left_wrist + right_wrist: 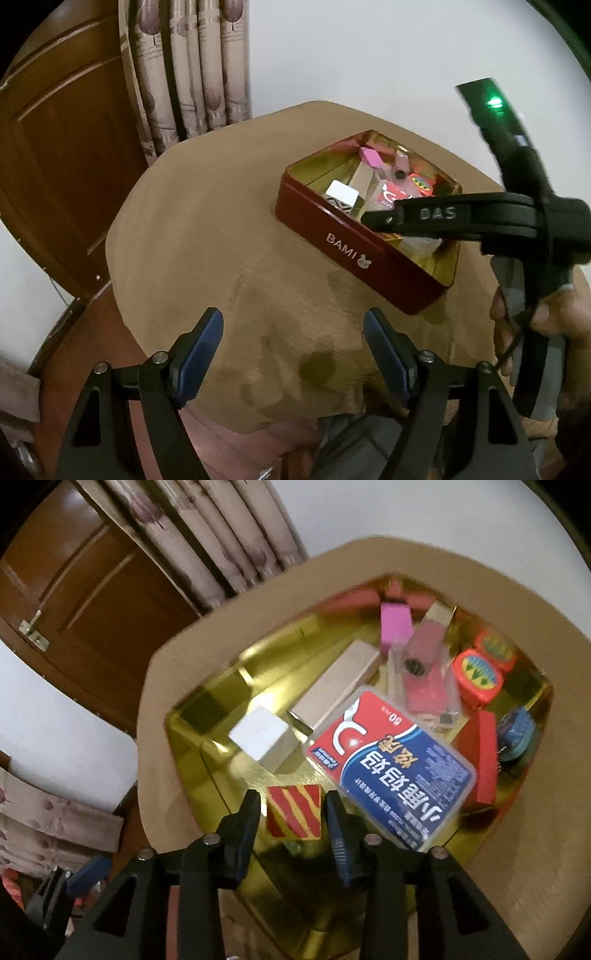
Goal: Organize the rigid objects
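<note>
right claw stands slightly parted around the striped red-and-yellow block inside the gold-lined tin.

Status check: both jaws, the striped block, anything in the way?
Left gripper open, empty. Right gripper open around striped block, inside tin. Blue-red card box crowds right.

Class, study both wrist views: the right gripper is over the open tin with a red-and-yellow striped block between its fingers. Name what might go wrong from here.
1. The striped block sits between the right gripper fingers with gaps showing; it may drop and tumble.
2. The blue-and-red plastic case lies tilted nearby; the block could knock it.
3. The tin is crowded, leaving little flat room.
</note>
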A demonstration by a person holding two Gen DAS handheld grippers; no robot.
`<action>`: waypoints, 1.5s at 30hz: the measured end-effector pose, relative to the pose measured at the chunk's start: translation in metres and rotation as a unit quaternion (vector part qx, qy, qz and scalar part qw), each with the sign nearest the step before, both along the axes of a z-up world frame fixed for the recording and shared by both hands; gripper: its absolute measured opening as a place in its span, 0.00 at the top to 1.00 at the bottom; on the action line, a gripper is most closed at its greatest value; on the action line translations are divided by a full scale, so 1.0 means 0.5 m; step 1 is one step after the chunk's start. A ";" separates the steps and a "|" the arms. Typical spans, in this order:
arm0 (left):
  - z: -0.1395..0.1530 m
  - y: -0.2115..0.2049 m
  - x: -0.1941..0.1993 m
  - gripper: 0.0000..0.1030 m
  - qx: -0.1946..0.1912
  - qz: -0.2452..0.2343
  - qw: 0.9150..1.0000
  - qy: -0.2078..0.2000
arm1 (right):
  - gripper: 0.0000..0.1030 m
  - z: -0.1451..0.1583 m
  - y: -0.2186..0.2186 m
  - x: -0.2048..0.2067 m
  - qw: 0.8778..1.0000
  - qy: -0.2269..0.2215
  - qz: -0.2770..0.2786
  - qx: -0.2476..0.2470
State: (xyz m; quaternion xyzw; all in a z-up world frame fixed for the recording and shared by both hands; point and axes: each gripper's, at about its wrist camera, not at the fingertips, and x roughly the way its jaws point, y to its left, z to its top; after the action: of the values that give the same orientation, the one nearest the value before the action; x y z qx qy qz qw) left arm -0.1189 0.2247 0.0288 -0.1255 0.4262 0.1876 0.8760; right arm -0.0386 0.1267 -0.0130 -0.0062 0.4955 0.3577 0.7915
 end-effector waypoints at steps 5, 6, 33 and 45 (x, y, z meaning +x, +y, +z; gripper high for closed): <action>0.005 -0.011 -0.002 0.27 0.031 -0.017 0.999 -0.020 | 0.64 0.059 -0.080 -0.036 0.996 -0.064 -0.024 0.061; 0.008 -0.013 -0.002 0.27 0.038 -0.020 0.999 -0.027 | 0.64 0.067 -0.093 -0.052 0.994 -0.085 -0.030 0.061; 0.073 -0.082 0.012 0.21 0.095 -0.056 0.991 -0.073 | 0.48 0.107 -0.225 -0.307 0.917 -0.341 -0.205 -0.035; 0.082 -0.086 0.011 0.21 0.091 -0.063 0.990 -0.082 | 0.48 0.118 -0.224 -0.313 0.913 -0.348 -0.210 -0.040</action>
State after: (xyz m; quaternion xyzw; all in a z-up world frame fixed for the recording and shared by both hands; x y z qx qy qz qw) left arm -0.1136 0.1819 0.0696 -0.0331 0.3414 0.1590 0.9258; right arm -0.1948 0.0146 0.0460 -0.0579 0.1930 0.1380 0.9697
